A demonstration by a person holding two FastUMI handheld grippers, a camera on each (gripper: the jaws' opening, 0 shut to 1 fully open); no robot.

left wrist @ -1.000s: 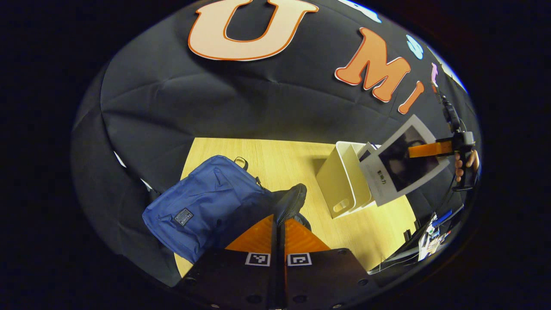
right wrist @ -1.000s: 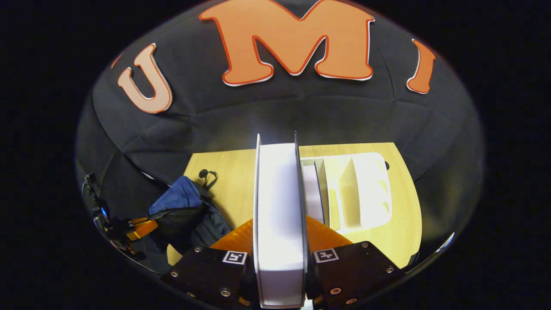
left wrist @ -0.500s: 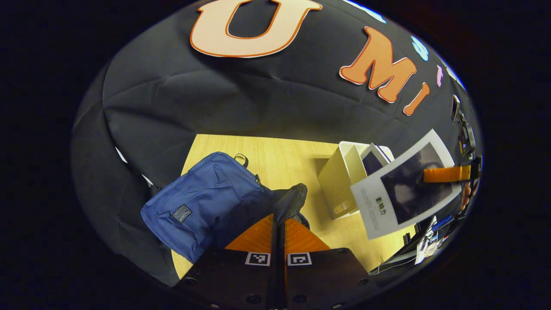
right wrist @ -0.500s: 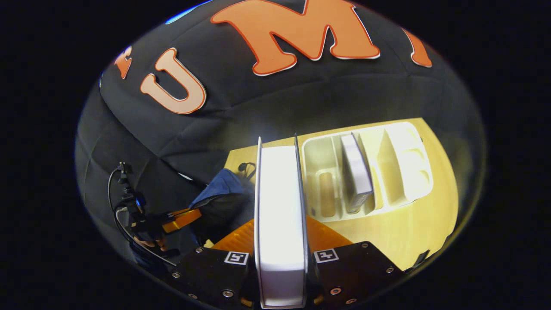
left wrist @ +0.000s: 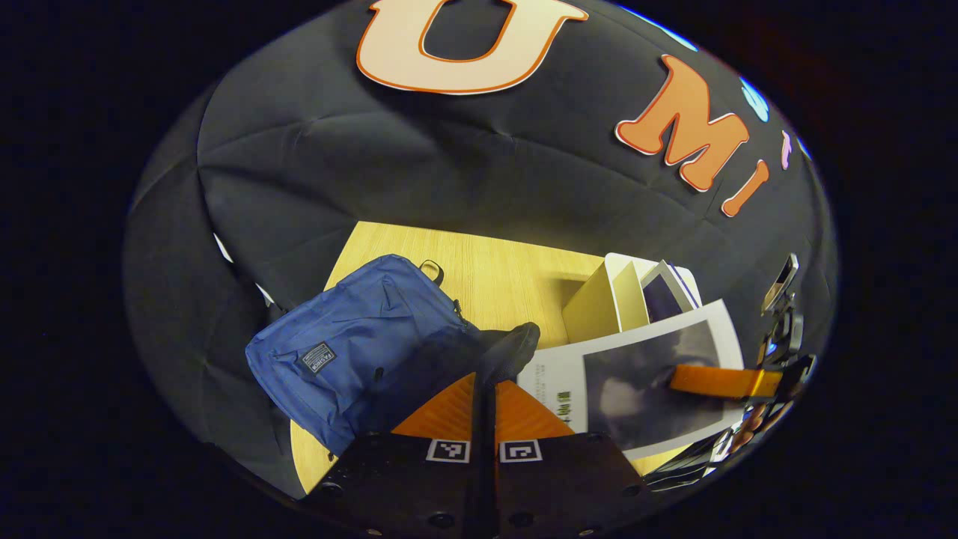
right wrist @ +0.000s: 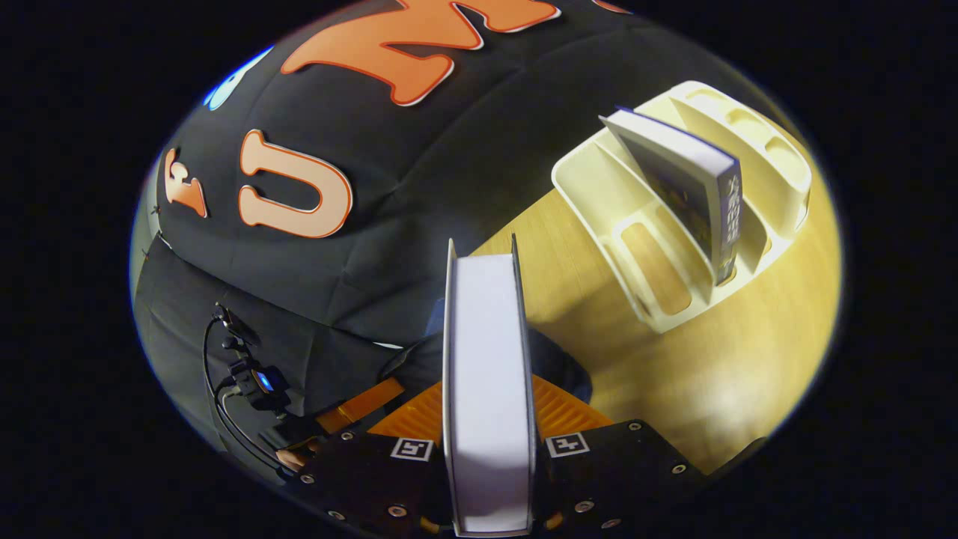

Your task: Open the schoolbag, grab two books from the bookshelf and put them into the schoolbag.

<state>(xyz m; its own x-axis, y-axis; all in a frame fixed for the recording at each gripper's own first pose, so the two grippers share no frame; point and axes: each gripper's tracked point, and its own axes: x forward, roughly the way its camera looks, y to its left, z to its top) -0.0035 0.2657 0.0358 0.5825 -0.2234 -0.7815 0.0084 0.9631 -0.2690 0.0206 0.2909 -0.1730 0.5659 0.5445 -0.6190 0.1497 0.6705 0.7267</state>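
Right gripper [right wrist: 488, 419] jaws clamp a book [right wrist: 486, 389]; left gripper [left wrist: 483, 397] jaws pinch the schoolbag [left wrist: 359, 344] flap; bookshelf [right wrist: 644, 247] holds one

Dim booth, strong fisheye warping

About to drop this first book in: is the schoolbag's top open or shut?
Open. In the left gripper view, the left gripper pinches the dark flap of the schoolbag, lifted off its body. How wide, cannot tell.
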